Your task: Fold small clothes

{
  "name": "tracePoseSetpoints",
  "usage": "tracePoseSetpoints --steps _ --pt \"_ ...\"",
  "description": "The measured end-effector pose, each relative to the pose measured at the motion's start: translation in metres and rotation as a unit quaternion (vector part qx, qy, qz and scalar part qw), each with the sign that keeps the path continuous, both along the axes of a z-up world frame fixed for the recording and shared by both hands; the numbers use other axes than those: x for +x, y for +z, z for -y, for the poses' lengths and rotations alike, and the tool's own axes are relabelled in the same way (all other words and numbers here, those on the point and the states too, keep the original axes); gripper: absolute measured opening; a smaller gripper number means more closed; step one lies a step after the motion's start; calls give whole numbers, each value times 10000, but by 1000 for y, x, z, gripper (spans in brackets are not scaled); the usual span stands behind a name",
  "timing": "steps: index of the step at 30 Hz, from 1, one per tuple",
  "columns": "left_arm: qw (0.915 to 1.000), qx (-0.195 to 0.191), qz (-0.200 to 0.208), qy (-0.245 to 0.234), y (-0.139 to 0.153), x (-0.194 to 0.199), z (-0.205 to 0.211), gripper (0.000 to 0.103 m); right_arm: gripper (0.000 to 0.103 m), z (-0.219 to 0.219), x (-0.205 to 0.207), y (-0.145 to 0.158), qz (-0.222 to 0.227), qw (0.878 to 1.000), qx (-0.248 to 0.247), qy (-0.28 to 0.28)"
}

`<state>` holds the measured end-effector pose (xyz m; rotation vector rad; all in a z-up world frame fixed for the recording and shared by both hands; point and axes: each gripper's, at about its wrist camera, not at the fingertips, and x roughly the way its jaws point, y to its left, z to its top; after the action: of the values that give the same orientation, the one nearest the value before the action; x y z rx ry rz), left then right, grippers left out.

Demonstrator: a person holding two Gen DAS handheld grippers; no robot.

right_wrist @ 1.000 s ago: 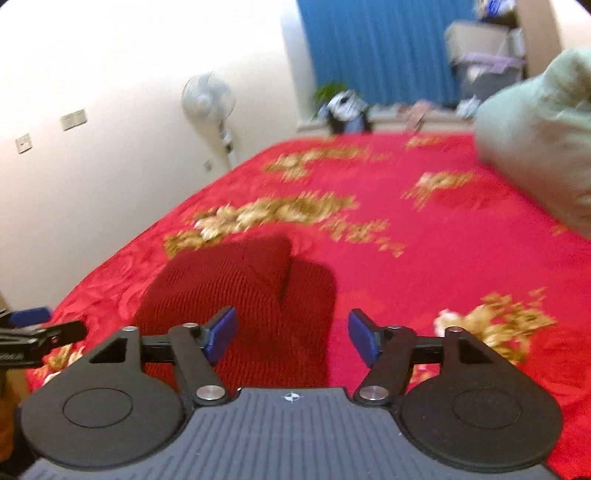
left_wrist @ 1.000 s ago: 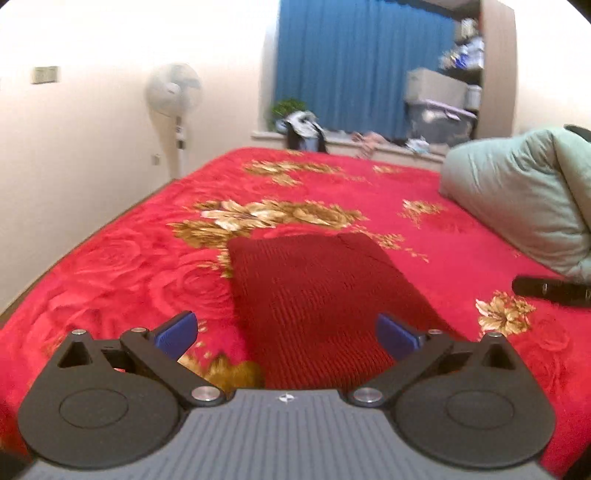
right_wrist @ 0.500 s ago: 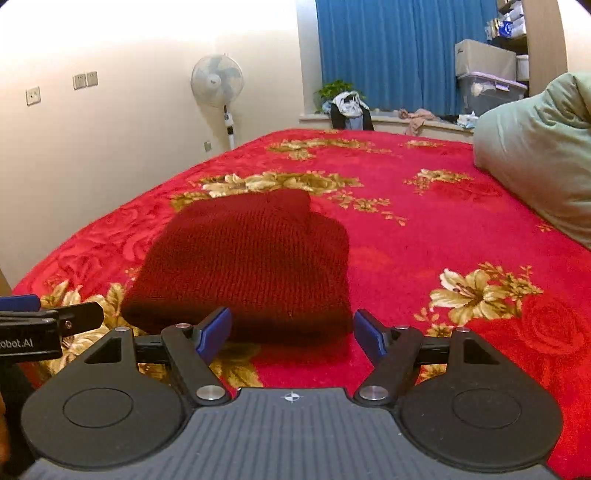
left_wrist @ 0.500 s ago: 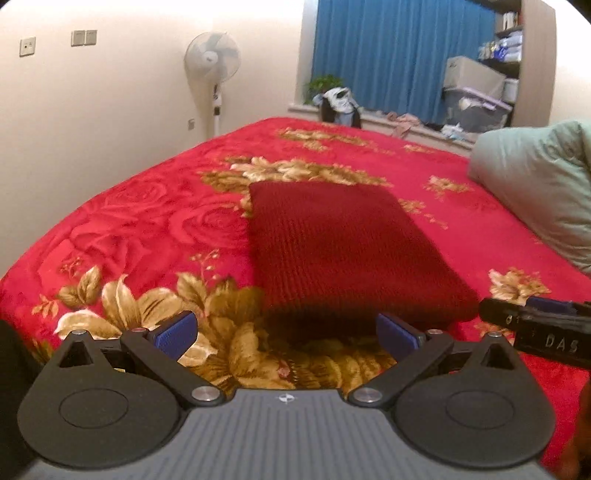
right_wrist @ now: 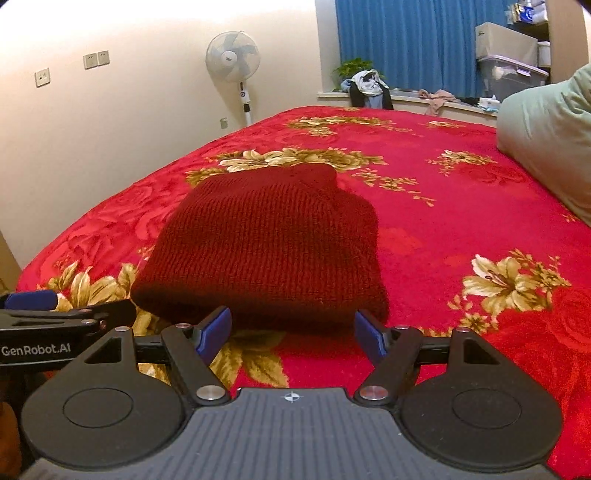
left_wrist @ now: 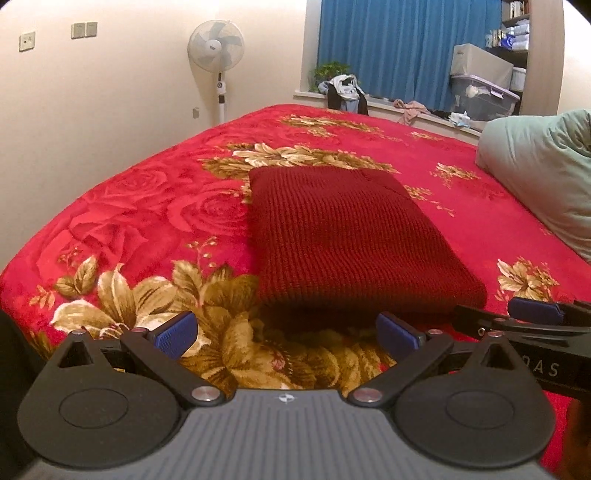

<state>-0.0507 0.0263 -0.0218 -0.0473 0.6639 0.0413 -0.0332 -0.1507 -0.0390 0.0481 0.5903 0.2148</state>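
From my left claw (left_wrist: 286, 334) I see only the fingers of the right claw (left_wrist: 532, 317), which run off the picture's right edge. The maroon knit (right_wrist: 269, 243) hides the blanket under it, and its near edge sinks into shadow just ahead of my right claw's pads. Far beyond, the shelf clutter (left_wrist: 513, 33) is too small to read, and the green pillow (right_wrist: 550, 140) is cut off at right.

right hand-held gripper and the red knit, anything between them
Nothing but bare floral blanket lies between the open right hand-held gripper and the red knit, seen in the right wrist view.

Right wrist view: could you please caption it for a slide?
Open right gripper before a folded red knit on the bed.
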Motion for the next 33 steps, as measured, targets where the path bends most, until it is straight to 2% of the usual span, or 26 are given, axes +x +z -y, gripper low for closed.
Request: tracePoseSetpoints --steps 33 --pt "10000 2 6 -17 -2 -2 0 103 74 -1 -3 -1 5 10000 -91 27"
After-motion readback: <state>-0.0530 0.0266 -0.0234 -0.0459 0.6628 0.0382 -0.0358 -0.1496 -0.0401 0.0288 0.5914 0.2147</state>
